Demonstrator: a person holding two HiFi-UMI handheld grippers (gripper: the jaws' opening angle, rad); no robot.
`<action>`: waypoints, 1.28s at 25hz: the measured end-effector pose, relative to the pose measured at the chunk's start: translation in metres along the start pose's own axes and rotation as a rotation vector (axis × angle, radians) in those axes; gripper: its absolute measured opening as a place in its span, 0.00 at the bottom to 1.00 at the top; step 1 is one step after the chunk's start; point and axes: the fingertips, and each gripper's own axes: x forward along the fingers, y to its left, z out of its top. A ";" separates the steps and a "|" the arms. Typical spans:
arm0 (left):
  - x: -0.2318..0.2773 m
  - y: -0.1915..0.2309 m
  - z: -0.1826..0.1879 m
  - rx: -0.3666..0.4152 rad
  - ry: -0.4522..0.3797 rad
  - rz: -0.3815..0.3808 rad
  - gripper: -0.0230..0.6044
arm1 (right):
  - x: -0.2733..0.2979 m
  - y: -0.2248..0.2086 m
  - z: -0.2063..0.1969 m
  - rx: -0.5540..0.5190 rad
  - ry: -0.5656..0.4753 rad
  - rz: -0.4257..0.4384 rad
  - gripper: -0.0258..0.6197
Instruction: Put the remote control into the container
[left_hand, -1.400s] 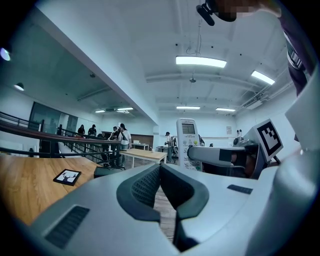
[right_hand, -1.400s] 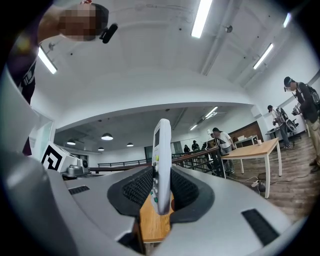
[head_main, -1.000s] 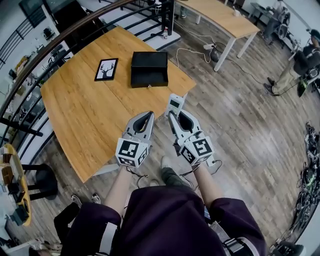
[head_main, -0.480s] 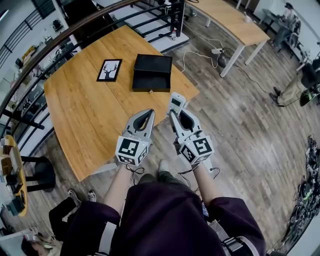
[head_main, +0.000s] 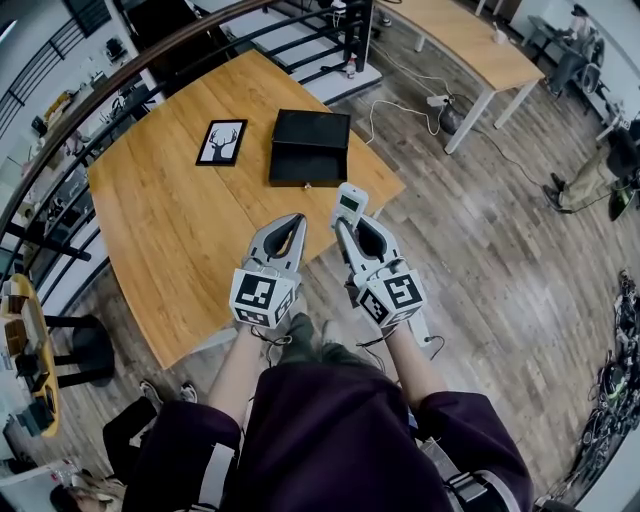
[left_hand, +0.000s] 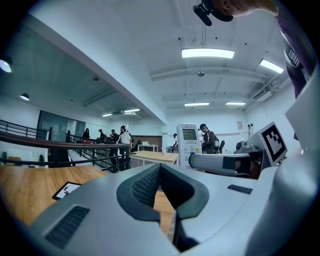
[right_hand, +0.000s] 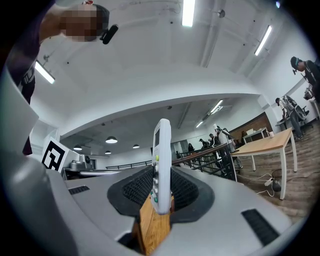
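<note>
We clamp the remote control (head_main: 351, 203) in our right gripper (head_main: 352, 228), short of the container (head_main: 308, 171) — long axis pointing roughly toward it; left gripper (head_main: 291, 222) closed, empty.

Right gripper (head_main: 352, 222) clasping white remote control (head_main: 350, 204), left gripper (head_main: 293, 221) just beside — black container (head_main: 311, 147) on wooden table (head_main: 170, 220)

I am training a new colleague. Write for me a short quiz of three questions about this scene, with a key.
1. Fill in: on the table, beside the black container, lies a framed picture of a ____.
2. What does the right gripper hold?
3. True or false: the remote control is not yet in the container.
Key: 1 deer; 2 the remote control; 3 true.
</note>
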 end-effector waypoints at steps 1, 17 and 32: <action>0.003 0.005 0.000 0.000 -0.001 -0.004 0.06 | 0.005 -0.001 -0.001 0.000 -0.001 -0.006 0.22; 0.069 0.114 0.005 -0.006 -0.013 -0.134 0.06 | 0.117 -0.026 -0.020 0.024 -0.012 -0.172 0.22; 0.107 0.158 0.009 -0.026 -0.020 -0.163 0.06 | 0.174 -0.049 -0.016 0.000 0.006 -0.199 0.22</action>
